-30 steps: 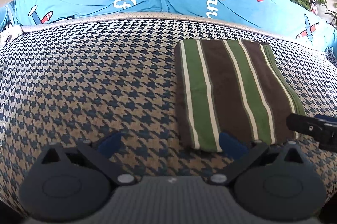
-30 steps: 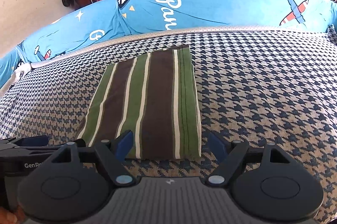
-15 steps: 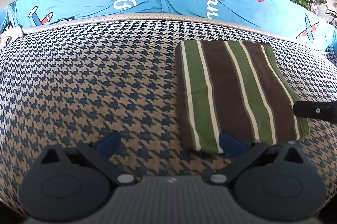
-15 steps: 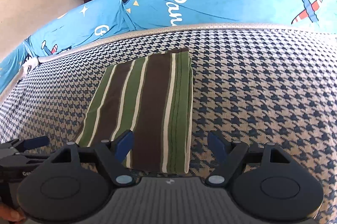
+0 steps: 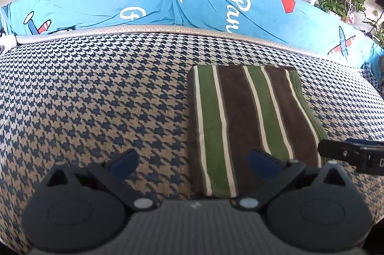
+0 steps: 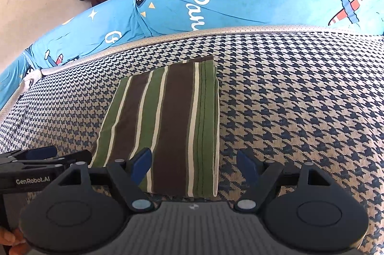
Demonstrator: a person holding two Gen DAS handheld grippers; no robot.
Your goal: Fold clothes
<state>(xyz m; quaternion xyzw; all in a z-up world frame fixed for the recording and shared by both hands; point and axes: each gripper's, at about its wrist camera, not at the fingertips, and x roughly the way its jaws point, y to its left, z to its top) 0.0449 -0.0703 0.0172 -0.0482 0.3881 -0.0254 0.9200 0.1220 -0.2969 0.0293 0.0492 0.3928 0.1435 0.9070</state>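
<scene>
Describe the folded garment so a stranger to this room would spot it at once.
Start at the blue cartoon-print cushions along the back of the sofa, then drop to the houndstooth cover in front of them. The folded garment lies flat there as a neat rectangle, the only thing with long green, brown and cream stripes against that small check.

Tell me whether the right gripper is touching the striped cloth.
Cannot tell. In the right wrist view the open right gripper frames the striped cloth near edge, but neither contact nor gap shows plainly.
</scene>
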